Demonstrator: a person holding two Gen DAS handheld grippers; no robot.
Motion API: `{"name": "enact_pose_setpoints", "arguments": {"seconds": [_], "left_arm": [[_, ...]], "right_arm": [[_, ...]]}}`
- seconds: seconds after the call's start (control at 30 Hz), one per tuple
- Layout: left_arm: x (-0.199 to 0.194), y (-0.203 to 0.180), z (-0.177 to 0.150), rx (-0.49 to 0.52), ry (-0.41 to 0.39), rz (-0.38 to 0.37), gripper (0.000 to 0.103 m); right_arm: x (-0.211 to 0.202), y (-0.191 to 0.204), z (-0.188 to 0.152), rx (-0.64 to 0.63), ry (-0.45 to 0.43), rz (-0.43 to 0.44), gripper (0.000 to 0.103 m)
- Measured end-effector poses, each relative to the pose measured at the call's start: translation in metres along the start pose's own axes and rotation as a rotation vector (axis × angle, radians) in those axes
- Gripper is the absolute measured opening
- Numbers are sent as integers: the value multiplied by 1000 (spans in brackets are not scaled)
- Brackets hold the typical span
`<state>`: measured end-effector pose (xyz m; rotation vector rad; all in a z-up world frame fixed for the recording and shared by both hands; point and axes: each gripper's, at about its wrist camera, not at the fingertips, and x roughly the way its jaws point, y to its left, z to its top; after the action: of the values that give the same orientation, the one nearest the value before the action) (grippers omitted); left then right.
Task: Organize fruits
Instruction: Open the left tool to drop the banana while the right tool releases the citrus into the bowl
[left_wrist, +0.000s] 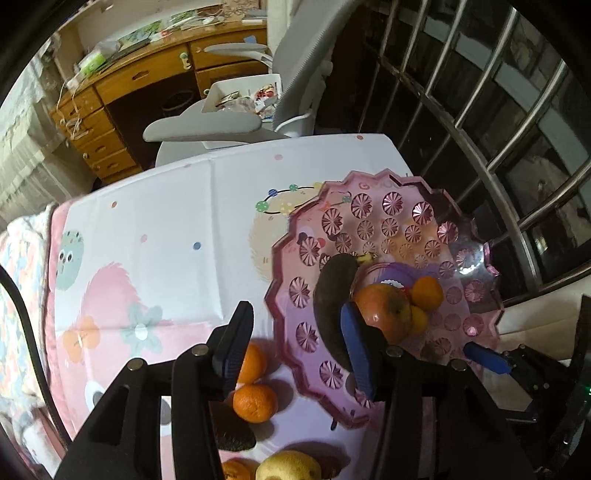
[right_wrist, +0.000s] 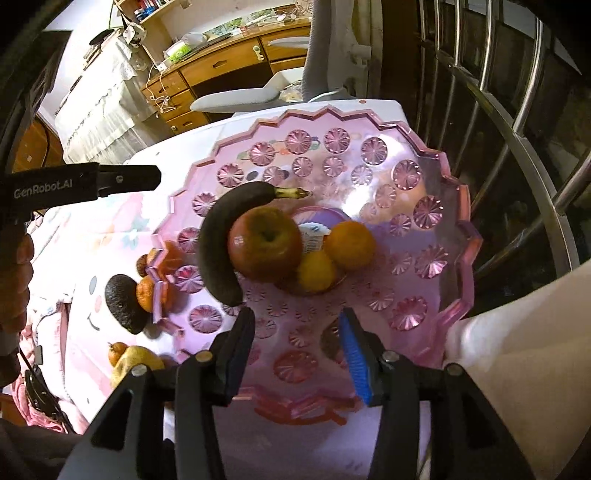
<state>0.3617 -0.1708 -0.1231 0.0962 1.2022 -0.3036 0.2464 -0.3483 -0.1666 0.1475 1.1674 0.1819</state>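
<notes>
Hovering over the pink bowl, both tools part open, nothing gripped: left tool, right tool. Banana, apple, oranges in bowl; more fruit on counter. Risk: bowl overhangs edge, nudge tips it.

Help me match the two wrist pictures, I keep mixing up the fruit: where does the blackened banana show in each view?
Left wrist: the blackened banana curves down the pink bowl's left inner side, right of centre, just above the blue finger pad.
Right wrist: the banana lies left of centre in the bowl, arching around the apple.
Shared landmark: the red apple, which the banana touches in both.
</notes>
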Motion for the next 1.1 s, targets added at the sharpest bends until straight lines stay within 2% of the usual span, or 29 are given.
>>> {"name": "enact_pose_setpoints", "arguments": {"seconds": [0.1, 0.23, 0.3, 0.37, 0.5, 0.7, 0.9, 1.1], "left_arm": [[-13, 14, -6, -29, 3, -35, 48], [-32, 34, -17, -32, -15, -29, 48], [-42, 45, -23, -36, -29, -16, 48], [-53, 58, -29, -43, -48, -12, 48], [-74, 89, -45, -68, -70, -30, 54], [-92, 126, -73, -62, -67, -46, 57], [-101, 155, -102, -24, -38, -75, 58], [-100, 172, -127, 57, 0, -116, 58]], "right_arm": [[-7, 9, -1, 15, -1, 13, 48], [-19, 25, -6, 13, -16, 5, 48], [-24, 34, -9, 17, -20, 2, 50], [-28, 43, -13, 28, -22, -3, 56], [-35, 61, -21, 53, -34, 7, 58], [-42, 96, -37, 91, -53, 0, 58], [-43, 137, -58, 127, -66, -2, 58], [-40, 177, -83, 166, -71, -11, 58]]}}
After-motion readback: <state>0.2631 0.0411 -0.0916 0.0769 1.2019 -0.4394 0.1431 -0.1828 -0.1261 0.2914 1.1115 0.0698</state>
